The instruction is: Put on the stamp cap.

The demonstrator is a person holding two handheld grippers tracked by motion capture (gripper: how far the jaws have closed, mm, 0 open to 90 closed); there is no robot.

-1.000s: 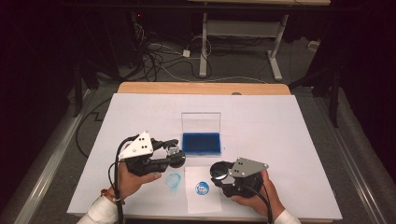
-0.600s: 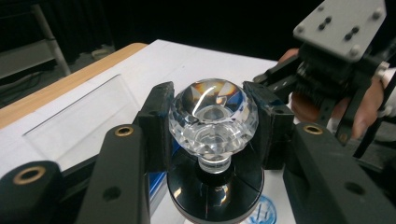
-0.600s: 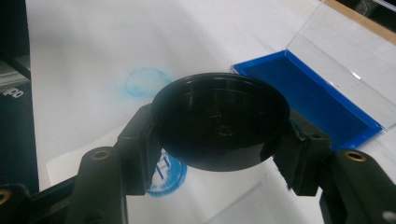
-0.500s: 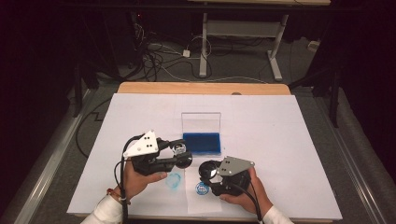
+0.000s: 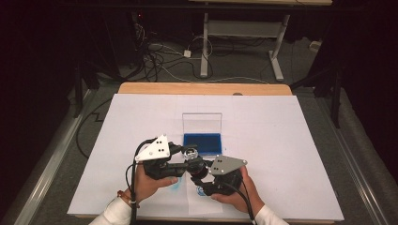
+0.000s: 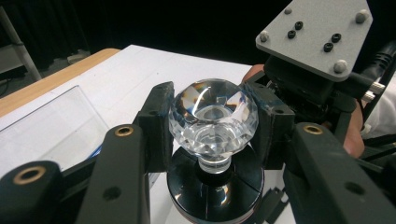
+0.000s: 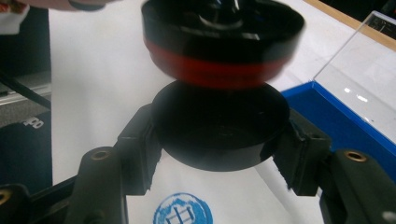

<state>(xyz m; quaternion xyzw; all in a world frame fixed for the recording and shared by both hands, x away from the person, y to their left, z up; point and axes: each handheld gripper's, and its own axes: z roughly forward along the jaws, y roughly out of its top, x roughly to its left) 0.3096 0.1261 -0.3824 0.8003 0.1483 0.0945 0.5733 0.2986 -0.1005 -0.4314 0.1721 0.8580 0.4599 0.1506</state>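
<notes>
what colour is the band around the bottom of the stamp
Red, under a black upper rim; the stamp shows it best in the right gripper view.

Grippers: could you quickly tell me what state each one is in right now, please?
Left gripper: closed on the stamp's crystal knob.
Right gripper: closed on the black cap.

cables (image 5: 159, 58) beyond the table (image 5: 202, 88)
</notes>
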